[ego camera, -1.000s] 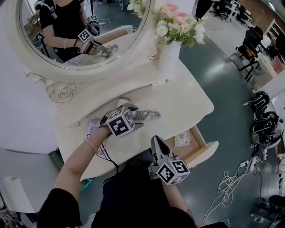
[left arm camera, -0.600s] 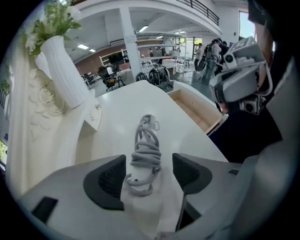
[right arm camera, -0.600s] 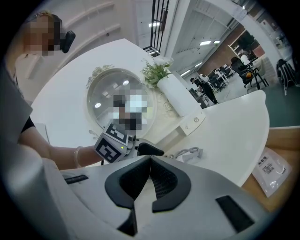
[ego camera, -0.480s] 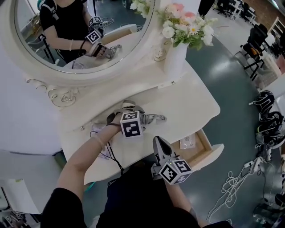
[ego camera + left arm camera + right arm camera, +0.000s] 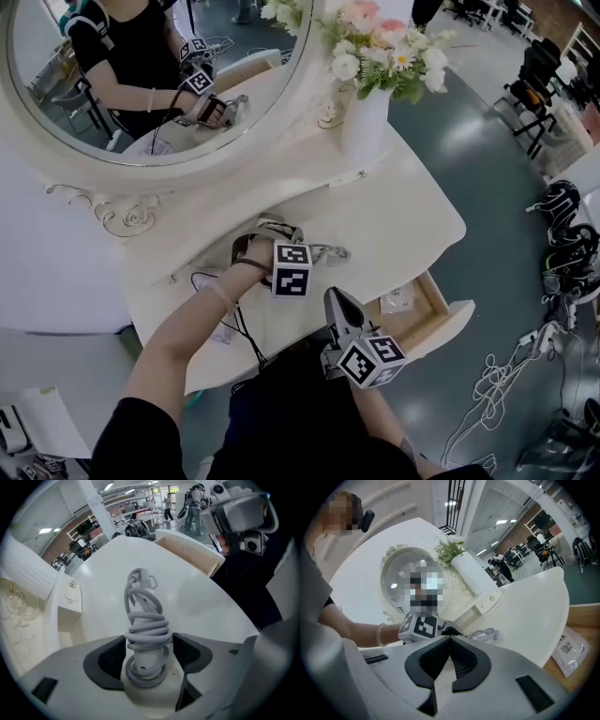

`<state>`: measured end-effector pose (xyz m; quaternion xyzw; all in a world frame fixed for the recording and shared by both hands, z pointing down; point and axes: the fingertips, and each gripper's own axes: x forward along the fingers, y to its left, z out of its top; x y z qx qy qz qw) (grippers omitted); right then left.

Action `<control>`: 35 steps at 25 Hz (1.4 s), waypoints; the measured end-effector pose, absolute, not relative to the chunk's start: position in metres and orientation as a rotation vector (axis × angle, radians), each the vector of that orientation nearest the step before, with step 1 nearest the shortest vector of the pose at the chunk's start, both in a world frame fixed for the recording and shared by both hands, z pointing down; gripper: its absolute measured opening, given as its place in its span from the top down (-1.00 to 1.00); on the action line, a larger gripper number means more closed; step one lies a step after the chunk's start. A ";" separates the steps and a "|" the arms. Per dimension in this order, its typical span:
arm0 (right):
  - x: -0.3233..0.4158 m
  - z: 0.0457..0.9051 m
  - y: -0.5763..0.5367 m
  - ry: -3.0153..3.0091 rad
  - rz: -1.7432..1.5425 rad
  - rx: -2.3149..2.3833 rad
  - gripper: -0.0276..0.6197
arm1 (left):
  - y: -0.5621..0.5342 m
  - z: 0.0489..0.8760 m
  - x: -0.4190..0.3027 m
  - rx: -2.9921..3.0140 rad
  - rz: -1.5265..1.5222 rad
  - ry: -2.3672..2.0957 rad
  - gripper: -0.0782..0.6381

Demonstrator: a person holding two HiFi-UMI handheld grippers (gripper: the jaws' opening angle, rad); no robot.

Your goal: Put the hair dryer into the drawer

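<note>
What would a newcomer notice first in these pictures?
The big oval mirror fills the upper left, with flowers beside it. Over the table the left gripper is shut on the cord-wrapped hair dryer. The drawer stands open at the right front.

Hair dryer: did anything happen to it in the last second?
The left hand-held gripper shifted right and turned, its jaws now clasping the cord-wrapped handle of the hair dryer. It still lies on the table; the shut right hand-held gripper and open drawer are unchanged.
</note>
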<state>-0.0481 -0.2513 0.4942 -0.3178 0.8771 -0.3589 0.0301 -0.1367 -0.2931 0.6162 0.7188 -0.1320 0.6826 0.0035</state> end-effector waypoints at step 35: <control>-0.005 0.483 -0.216 2.576 -1.040 -1.166 0.88 | -0.277 0.617 -0.130 2.267 2.304 -0.222 0.01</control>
